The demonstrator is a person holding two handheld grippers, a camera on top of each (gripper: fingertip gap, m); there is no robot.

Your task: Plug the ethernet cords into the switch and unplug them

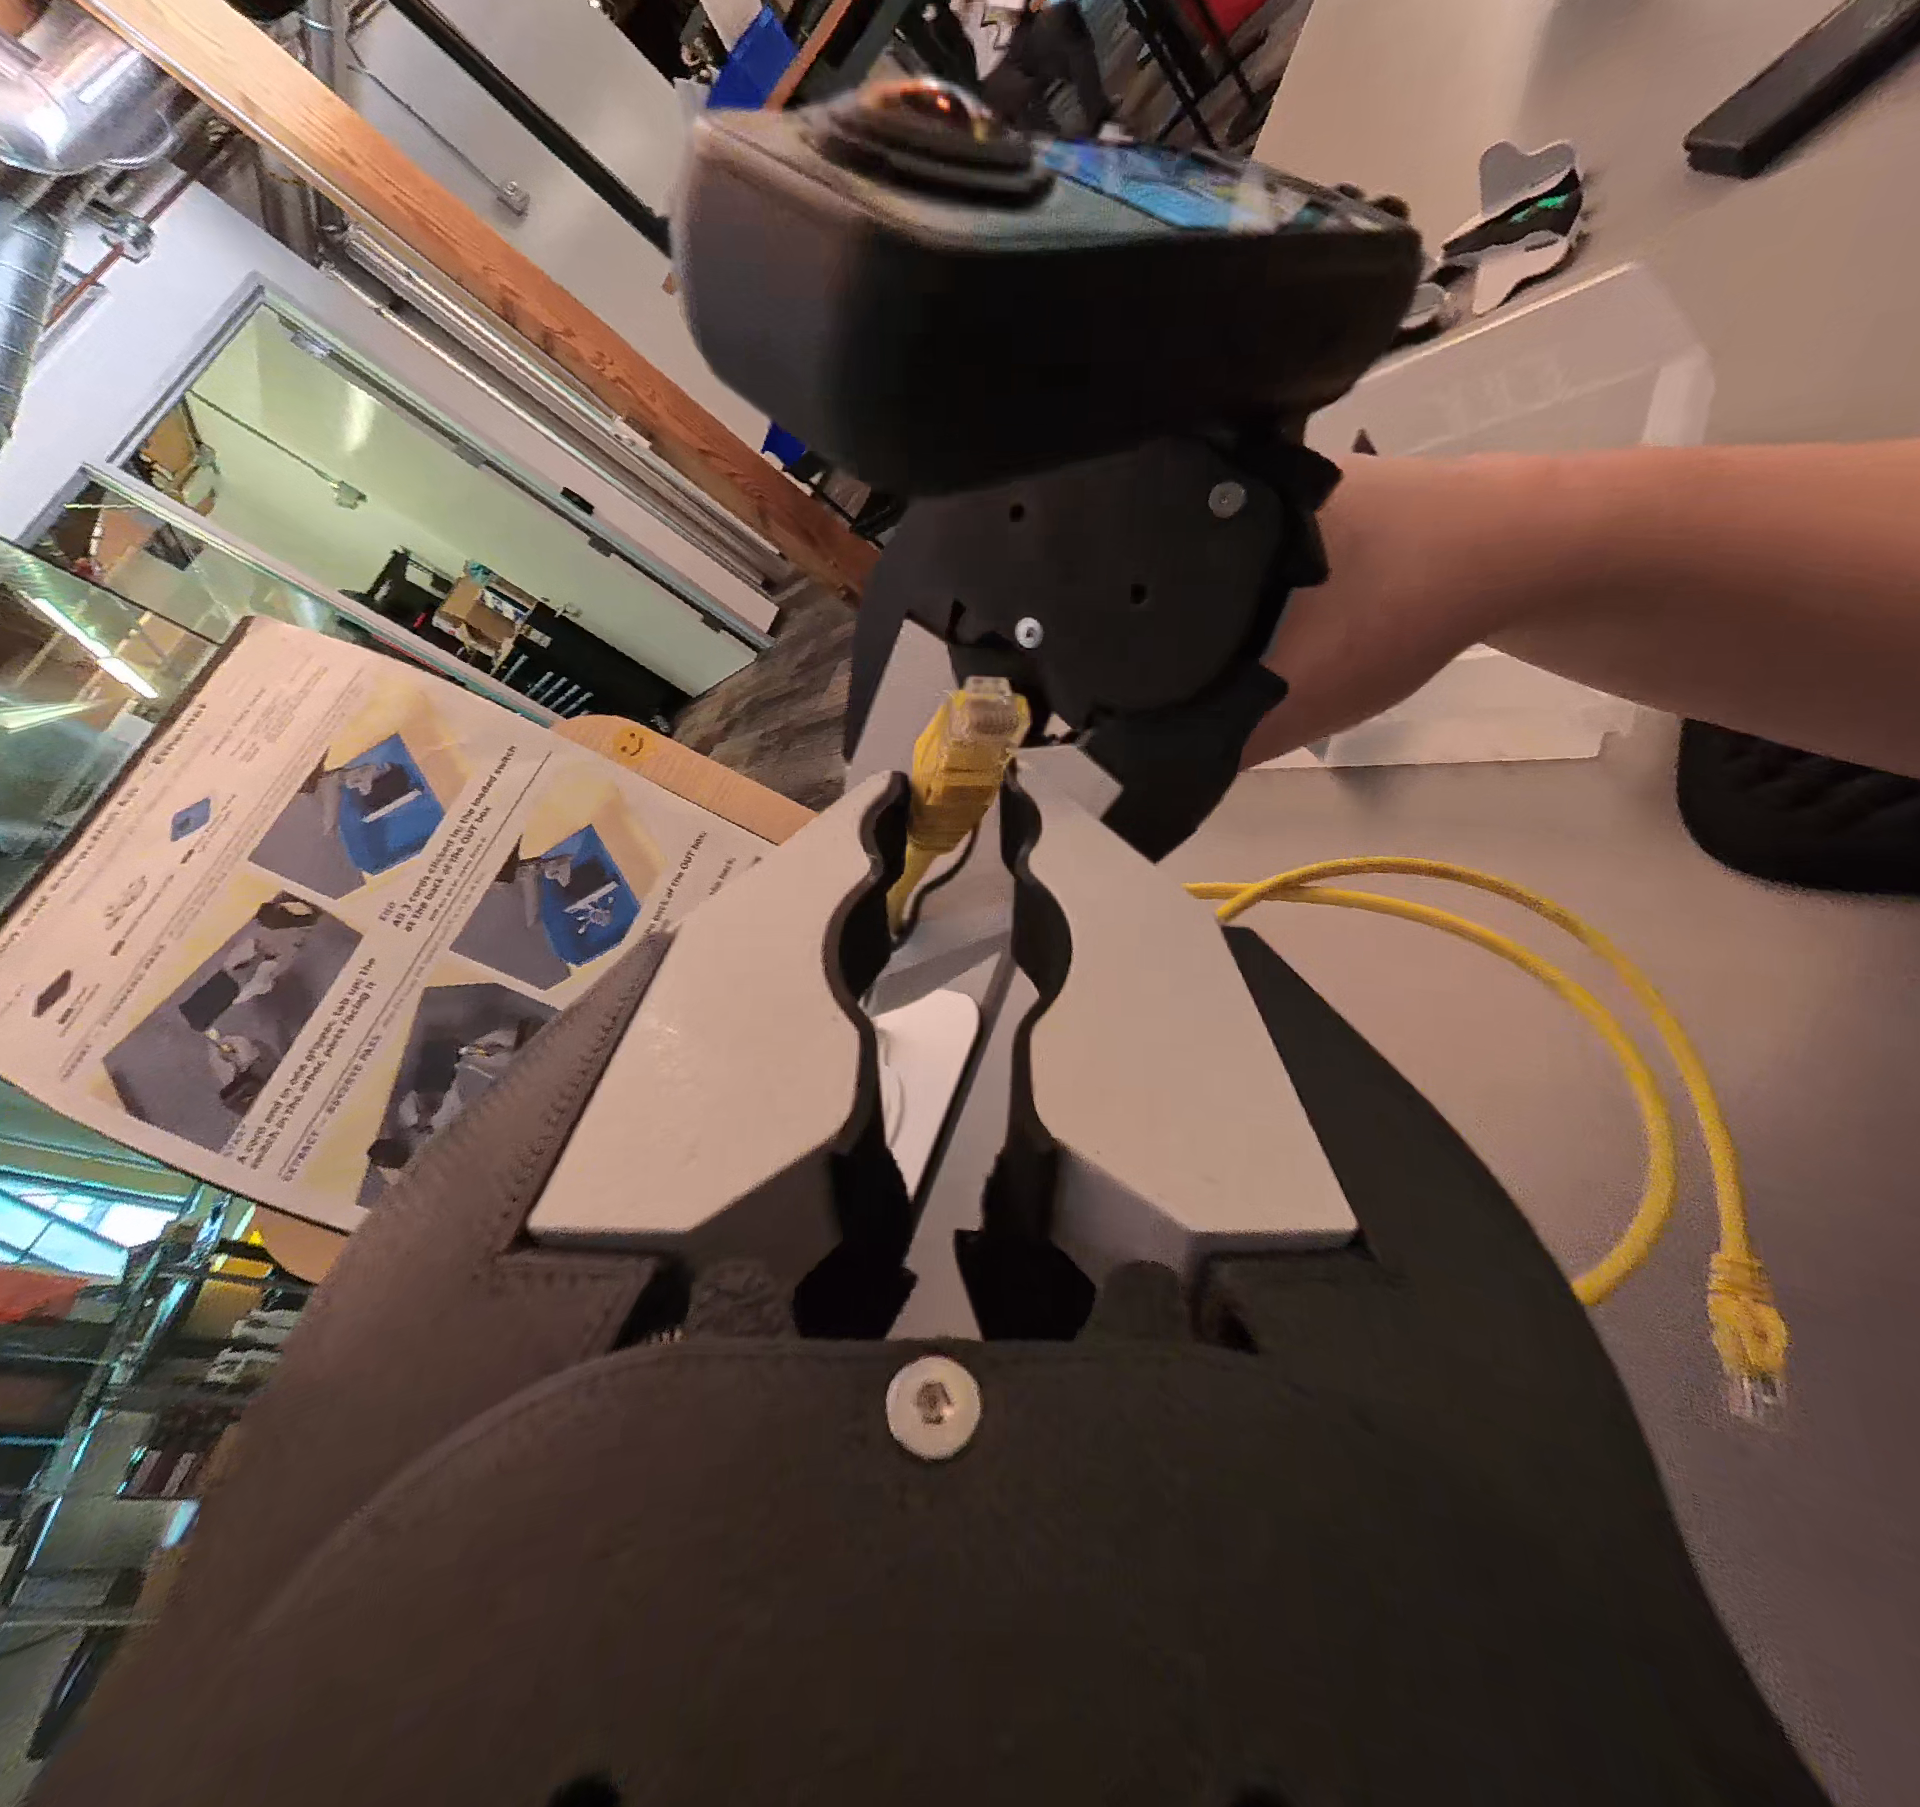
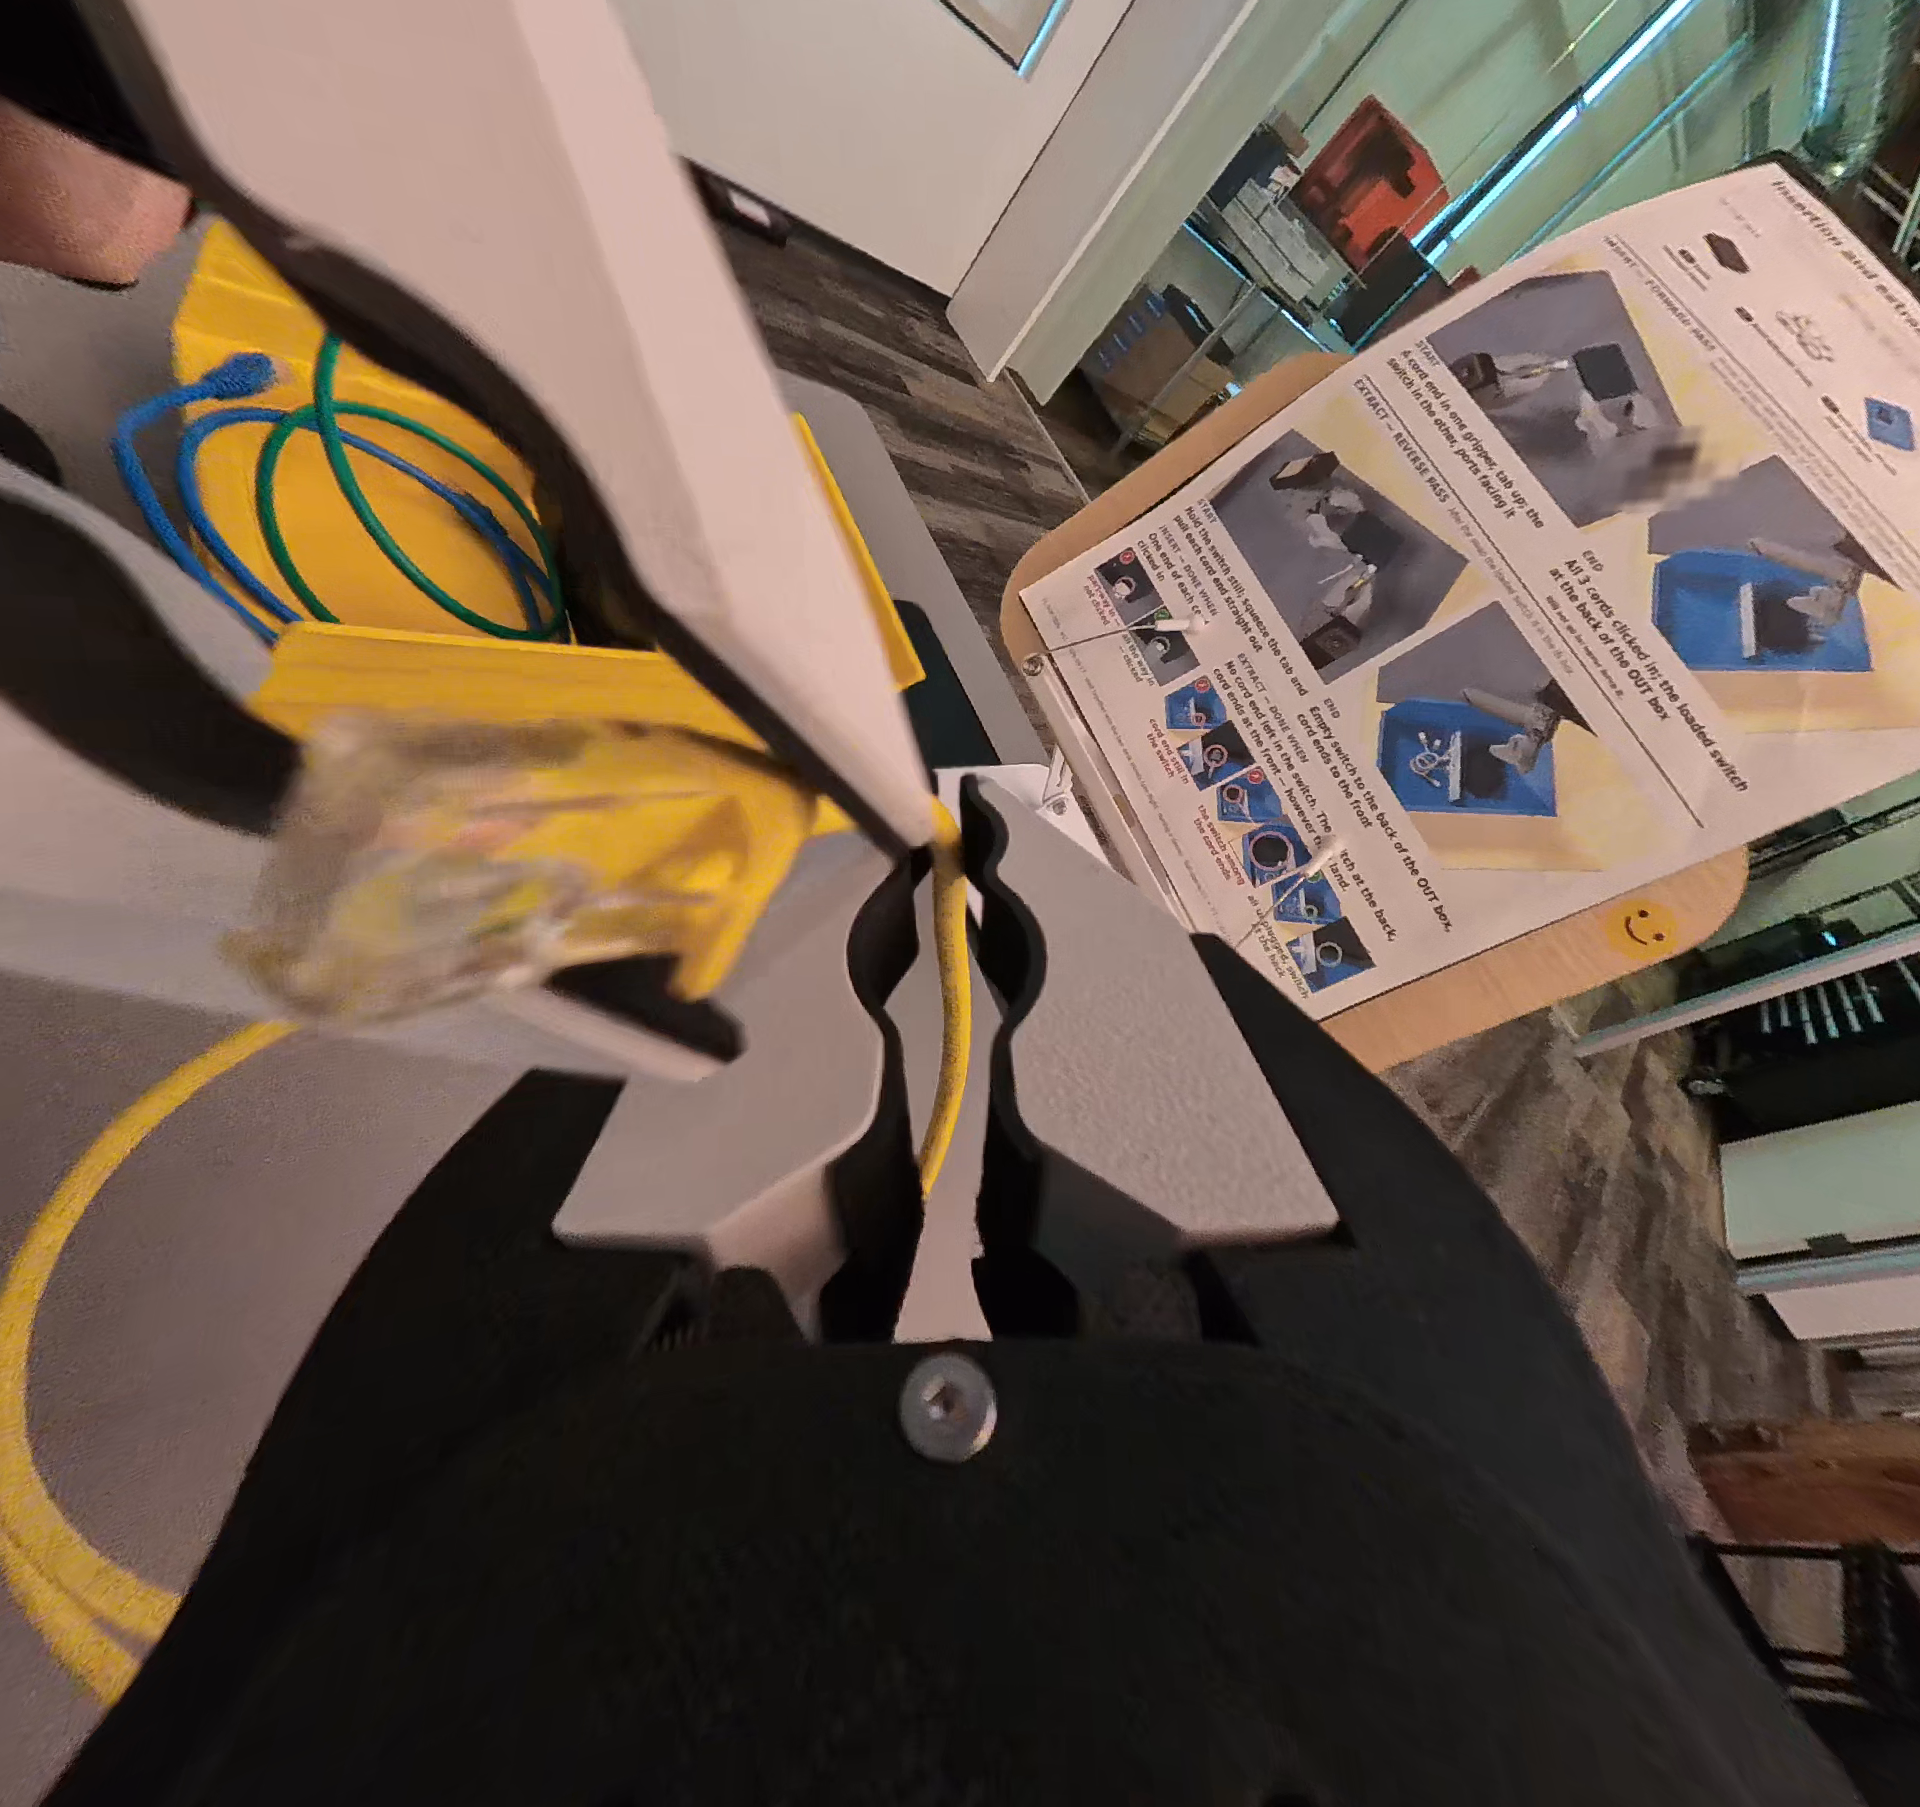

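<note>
1. The grey tabletop (image 1: 1558, 926) carries the cord's slack, and a propped instruction sheet (image 1: 312, 926) on a wooden board stands at its edge.
2. A yellow bin (image 2: 436, 677) on the tabletop holds a coiled blue cord (image 2: 156, 500) and a coiled green cord (image 2: 405, 573).
3. The left claw (image 1: 945, 812) is pressed together, pinching the yellow ethernet cord (image 1: 1621, 1040) at its boot; the clear plug (image 1: 987, 713) sticks out past the tips.
4. The right claw (image 2: 951, 858) is also pressed together on that yellow cord, just behind the left claw's tips.
5. The cord loops over the tabletop, and its far plug (image 1: 1751, 1342) appears to rest there.
6. The switch does not show in either view.
</note>
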